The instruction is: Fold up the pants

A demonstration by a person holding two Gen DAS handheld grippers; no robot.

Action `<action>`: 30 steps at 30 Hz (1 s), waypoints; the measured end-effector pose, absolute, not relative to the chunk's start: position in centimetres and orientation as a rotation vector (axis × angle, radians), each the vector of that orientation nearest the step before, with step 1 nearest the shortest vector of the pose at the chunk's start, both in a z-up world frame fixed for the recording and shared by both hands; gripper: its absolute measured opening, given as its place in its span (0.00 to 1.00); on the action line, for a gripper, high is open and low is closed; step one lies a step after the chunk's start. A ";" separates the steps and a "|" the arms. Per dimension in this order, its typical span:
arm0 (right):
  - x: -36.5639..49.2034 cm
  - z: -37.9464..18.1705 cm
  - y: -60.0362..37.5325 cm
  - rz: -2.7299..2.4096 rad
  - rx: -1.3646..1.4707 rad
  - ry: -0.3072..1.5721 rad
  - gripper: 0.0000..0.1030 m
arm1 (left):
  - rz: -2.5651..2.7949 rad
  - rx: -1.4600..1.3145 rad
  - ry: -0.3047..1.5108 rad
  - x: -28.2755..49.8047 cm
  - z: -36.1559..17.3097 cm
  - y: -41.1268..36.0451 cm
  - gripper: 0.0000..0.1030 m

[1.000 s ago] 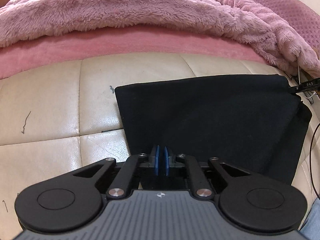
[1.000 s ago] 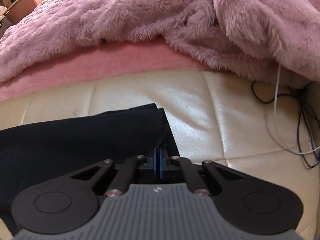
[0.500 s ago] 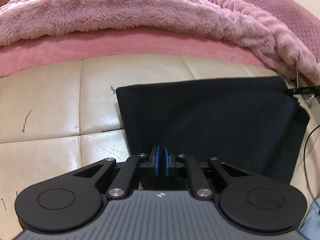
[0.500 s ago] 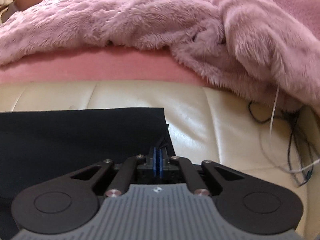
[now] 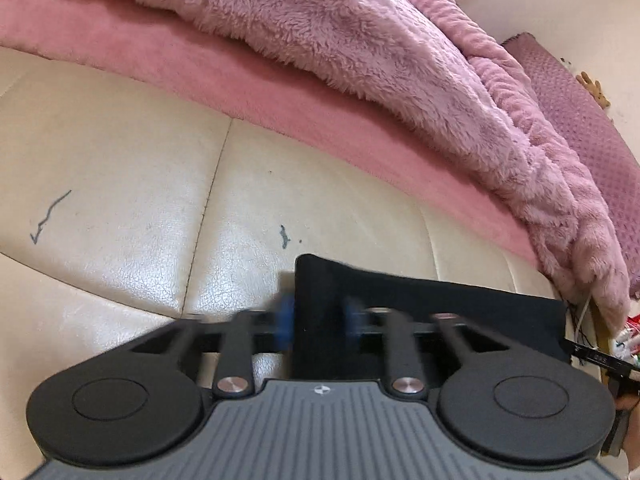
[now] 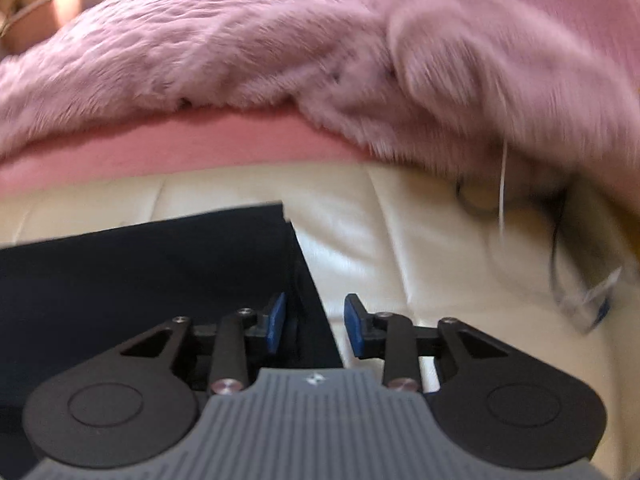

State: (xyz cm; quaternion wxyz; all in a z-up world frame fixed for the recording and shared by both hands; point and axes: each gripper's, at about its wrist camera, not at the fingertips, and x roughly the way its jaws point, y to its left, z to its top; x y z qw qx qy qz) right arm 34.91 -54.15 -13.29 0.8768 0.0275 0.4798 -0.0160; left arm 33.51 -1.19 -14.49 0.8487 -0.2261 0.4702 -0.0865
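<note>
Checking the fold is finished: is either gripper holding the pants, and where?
Neither. The right gripper is opening astride the black pants' corner; the left gripper stands open.

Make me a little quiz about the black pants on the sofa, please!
1. True or false: the black pants lie on a cream leather cushion.
2. What colour is the fluffy blanket behind them? A green, B pink, C blue.
3. Fill in: in the left wrist view, the cushion's dark scribbles lie to the pants' ____.
Key: 1 true; 2 B; 3 left.
</note>
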 end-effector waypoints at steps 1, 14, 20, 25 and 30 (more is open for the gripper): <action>34.6 -13.5 -54.7 -0.035 0.101 0.993 0.27 | -0.171 -0.478 0.988 33.3 -14.5 -1.4 0.10; 29.2 -13.5 -47.1 0.136 0.253 1.130 0.15 | -0.057 -0.130 1.058 31.0 -11.8 6.3 0.08; 23.5 -13.2 -39.4 0.200 0.257 1.169 0.14 | -0.016 0.063 1.052 29.9 -11.3 9.4 0.11; 21.3 -11.9 -35.9 0.159 0.082 1.091 0.14 | -0.017 0.052 0.981 27.5 -8.5 10.4 0.18; 19.1 -8.6 -34.1 0.148 -0.038 0.928 0.15 | -0.150 0.004 0.986 22.3 -6.3 10.0 0.13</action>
